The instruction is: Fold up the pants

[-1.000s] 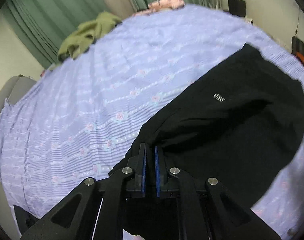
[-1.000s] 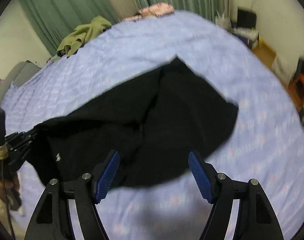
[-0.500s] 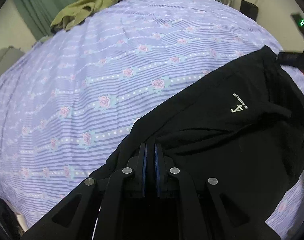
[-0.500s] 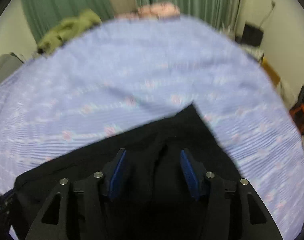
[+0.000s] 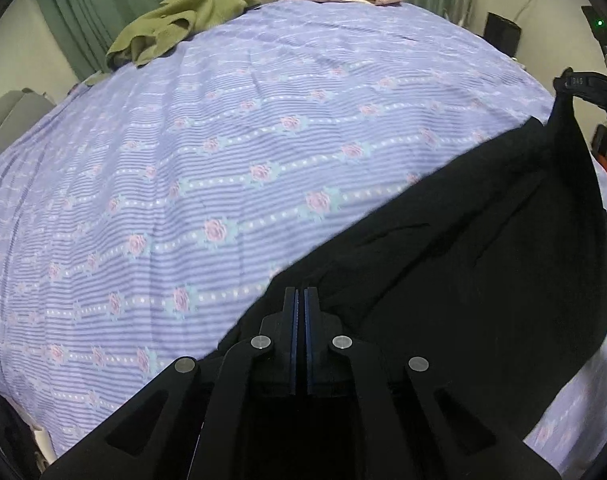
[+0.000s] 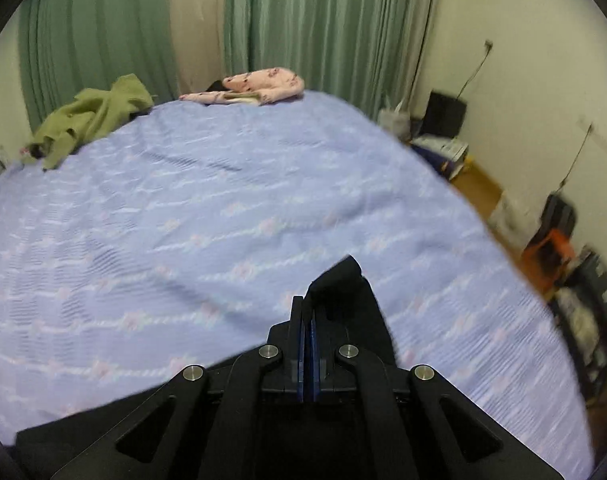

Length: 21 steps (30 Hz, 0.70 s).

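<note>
The black pants (image 5: 463, 264) hang stretched between both grippers above the purple flowered bed sheet (image 5: 223, 160). My left gripper (image 5: 301, 294) is shut on one edge of the pants. In the right wrist view my right gripper (image 6: 307, 306) is shut on the other edge, with a corner of the pants (image 6: 343, 280) sticking up past its tips. The right gripper also shows at the far right of the left wrist view (image 5: 583, 88), holding the cloth up.
An olive green garment (image 6: 91, 120) and a pink garment (image 6: 259, 86) lie at the far side of the bed by green curtains (image 6: 303, 20). Boxes and clutter (image 6: 443, 140) stand on the floor to the right of the bed.
My right gripper has closed on the pants edge; it was open before. The pants have been lifted and pulled taut between the two grippers. The left stayed shut.
</note>
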Each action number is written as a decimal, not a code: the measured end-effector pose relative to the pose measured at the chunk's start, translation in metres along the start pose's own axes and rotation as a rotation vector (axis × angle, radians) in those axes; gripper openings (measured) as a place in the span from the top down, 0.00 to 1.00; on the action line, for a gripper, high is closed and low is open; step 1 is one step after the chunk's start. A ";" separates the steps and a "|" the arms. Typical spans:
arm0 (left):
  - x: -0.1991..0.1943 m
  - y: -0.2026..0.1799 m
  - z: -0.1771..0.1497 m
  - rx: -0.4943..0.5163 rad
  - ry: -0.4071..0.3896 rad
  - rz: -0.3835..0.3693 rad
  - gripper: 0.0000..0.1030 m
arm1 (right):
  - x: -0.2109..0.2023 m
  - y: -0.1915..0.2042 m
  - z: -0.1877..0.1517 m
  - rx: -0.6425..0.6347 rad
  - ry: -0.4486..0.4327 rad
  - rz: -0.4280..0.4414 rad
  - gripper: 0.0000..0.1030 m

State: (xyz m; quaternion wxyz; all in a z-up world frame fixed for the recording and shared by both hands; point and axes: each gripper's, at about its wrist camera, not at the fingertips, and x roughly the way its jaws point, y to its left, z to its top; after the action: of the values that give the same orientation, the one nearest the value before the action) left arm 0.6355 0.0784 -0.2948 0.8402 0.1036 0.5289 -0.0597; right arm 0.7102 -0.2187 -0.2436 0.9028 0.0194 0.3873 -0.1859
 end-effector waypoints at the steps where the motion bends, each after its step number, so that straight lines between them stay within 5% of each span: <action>1: 0.006 0.001 0.005 0.001 0.011 0.011 0.96 | 0.009 0.003 0.005 -0.006 0.014 -0.006 0.98; 7: 0.041 0.016 0.017 -0.033 0.071 0.030 0.94 | 0.051 0.021 0.010 -0.090 0.088 -0.106 0.98; 9: 0.044 0.017 0.017 -0.017 0.068 0.061 0.82 | 0.050 0.022 0.006 -0.114 0.085 -0.099 0.93; 11: 0.038 0.023 0.018 -0.033 0.053 0.087 0.59 | 0.039 0.024 0.005 -0.130 0.092 -0.102 0.55; 14: 0.002 0.040 0.016 -0.099 -0.059 0.078 0.37 | -0.008 0.021 0.001 -0.110 -0.024 -0.097 0.31; 17: -0.042 0.066 0.006 -0.191 -0.157 0.052 0.29 | -0.063 0.019 -0.012 -0.110 -0.138 -0.093 0.23; 21: -0.071 0.083 -0.037 -0.215 -0.164 0.034 0.26 | -0.130 0.021 -0.054 -0.181 -0.216 -0.068 0.20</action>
State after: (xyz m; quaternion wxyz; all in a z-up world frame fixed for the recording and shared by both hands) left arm 0.5901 0.1675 -0.2371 0.8878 0.0167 0.4600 0.0034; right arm 0.5985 -0.1484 -0.1921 0.9304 -0.0954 0.3037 -0.1815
